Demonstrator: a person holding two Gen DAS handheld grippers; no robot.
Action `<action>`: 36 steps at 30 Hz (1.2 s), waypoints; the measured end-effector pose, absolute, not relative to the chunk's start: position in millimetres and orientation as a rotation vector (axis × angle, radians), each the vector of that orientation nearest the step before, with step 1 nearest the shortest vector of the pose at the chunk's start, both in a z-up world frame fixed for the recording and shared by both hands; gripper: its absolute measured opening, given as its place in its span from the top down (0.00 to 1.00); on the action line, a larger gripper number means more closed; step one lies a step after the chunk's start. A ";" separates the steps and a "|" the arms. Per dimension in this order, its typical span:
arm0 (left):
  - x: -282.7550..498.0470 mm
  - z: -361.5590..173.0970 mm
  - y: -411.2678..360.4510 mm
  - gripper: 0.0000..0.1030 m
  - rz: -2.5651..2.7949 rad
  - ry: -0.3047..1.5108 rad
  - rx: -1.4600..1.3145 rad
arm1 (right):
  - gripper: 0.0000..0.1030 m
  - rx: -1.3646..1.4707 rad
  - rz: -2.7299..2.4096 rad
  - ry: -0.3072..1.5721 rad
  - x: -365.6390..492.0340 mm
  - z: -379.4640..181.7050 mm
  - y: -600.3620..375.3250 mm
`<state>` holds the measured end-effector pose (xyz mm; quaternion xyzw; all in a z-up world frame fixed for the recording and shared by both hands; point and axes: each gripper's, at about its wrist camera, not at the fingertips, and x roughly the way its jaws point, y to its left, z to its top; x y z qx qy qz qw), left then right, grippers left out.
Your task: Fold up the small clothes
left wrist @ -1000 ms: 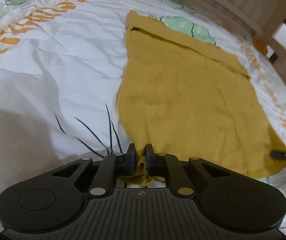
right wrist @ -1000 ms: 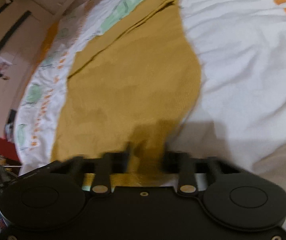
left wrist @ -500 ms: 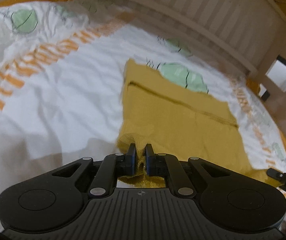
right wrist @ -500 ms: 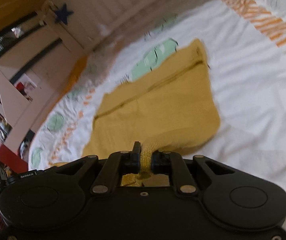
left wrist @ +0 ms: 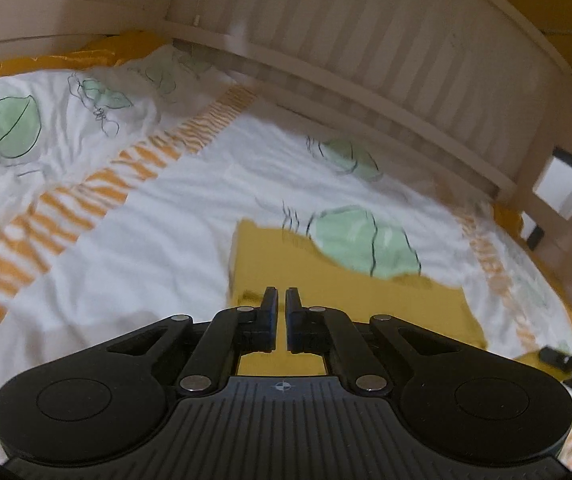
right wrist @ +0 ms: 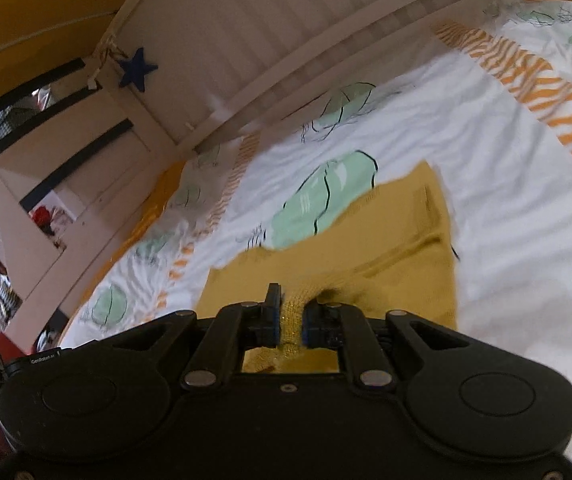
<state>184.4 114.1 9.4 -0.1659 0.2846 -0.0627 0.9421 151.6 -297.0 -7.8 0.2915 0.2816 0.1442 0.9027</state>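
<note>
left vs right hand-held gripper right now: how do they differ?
Grip: the right hand-held gripper has a bunched fold of the mustard-yellow garment between its pads; the left hand-held gripper has nothing visible between its fingers. Gap: the left's jaws are almost touching; the right's are held apart by the knit. Shared: both point down over the garment on the patterned bedspread.

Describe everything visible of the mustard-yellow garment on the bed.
The mustard-yellow garment looks like a fine knit, with one seam line across it. It lies mostly flat on the white printed bedsheet. Its near edge is lifted and bunched in the shut right gripper. The left gripper, shut above it, holds no visible cloth.
</note>
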 end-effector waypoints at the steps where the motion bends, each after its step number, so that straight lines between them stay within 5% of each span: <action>1: 193.4 9.7 114.6 0.96 -0.125 0.577 -0.346 | 0.83 0.594 0.297 0.587 161.3 -9.6 -295.5; 21: 156.2 -56.8 133.6 0.79 -0.159 0.821 -0.164 | 0.82 0.604 0.262 0.670 187.5 -38.9 -288.2; 36: 186.3 -62.9 98.3 0.75 -0.260 0.789 -0.011 | 0.81 0.660 0.254 0.690 185.0 -46.9 -292.7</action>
